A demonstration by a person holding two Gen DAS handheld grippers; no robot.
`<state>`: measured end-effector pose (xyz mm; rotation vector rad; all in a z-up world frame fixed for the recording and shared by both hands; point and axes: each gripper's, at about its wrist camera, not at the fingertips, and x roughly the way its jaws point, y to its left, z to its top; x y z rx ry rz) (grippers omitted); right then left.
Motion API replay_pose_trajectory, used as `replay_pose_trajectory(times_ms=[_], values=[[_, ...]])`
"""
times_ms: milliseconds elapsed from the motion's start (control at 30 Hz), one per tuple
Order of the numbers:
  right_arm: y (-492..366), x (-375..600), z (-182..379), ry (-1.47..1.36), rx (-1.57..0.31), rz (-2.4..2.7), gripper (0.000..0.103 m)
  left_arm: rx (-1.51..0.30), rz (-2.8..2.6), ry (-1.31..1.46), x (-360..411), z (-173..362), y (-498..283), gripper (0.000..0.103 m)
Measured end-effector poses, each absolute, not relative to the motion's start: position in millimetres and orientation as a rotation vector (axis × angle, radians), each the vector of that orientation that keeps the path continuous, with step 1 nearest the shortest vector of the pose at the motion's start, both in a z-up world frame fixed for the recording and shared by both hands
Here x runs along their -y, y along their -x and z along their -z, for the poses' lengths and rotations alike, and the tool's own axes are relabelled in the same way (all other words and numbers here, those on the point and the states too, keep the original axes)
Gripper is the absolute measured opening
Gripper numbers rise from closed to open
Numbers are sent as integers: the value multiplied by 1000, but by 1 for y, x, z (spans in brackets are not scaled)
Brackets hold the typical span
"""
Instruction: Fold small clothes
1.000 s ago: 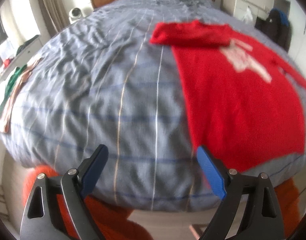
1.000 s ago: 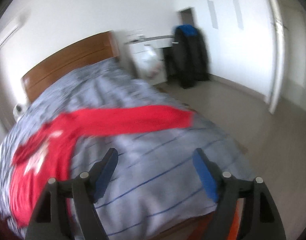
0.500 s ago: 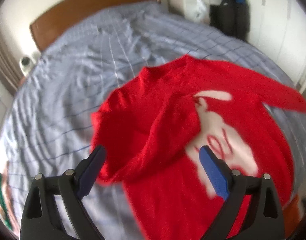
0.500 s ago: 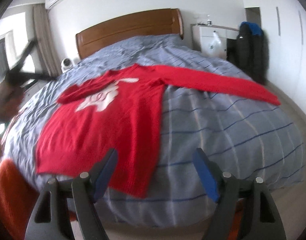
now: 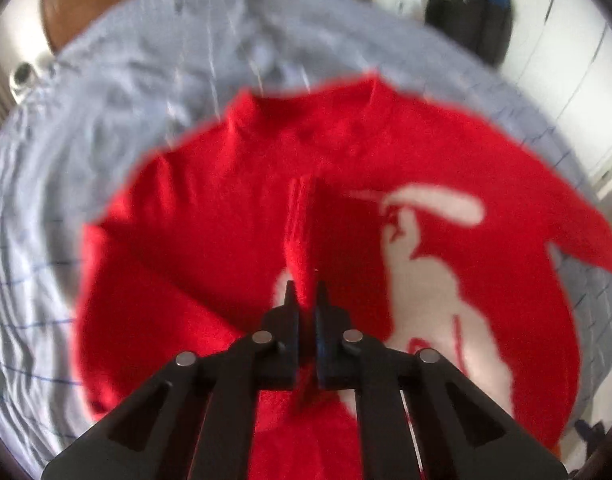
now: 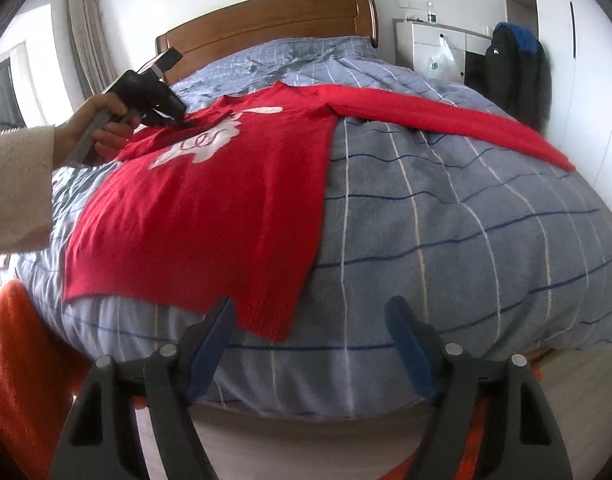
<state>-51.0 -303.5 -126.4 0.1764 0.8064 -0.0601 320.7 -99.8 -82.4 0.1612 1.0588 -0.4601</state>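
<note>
While the red sweater (image 6: 210,200) lies flat on the bed (image 6: 466,240), our left gripper (image 5: 305,296) has just closed, pinching its folded-in sleeve (image 5: 300,232); our right gripper (image 6: 310,320) hangs wide, empty, at the hem corner.

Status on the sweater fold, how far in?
Early. Done: the red sweater lies spread on the bed, one sleeve folded in over the chest. In hand: the left gripper has just closed, pinching a ridge of that fabric. Left: the long sleeve lies stretched out, body unfolded; the right gripper is open, empty.
</note>
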Motion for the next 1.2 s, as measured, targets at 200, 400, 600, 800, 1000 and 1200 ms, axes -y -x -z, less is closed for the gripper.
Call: replay_pose_trajectory(times_ms=[200, 400, 600, 800, 1000, 1200], values=[[46, 293, 131, -149, -810, 15, 76, -804, 133, 297, -89, 3, -272, 5], [44, 277, 129, -99, -796, -33, 76, -792, -386, 497, -254, 43, -221, 27], [44, 260, 132, -70, -826, -74, 76, -864, -488, 609, -314, 93, -190, 62], [43, 250, 131, -28, -834, -78, 76, -925, -424, 679, -318, 117, -200, 77], [42, 234, 133, 27, -842, -101, 76, -976, -252, 403, -253, 110, -222, 29], [44, 226, 131, 66, -843, -104, 76, -982, -385, 255, -237, 120, -217, 9]])
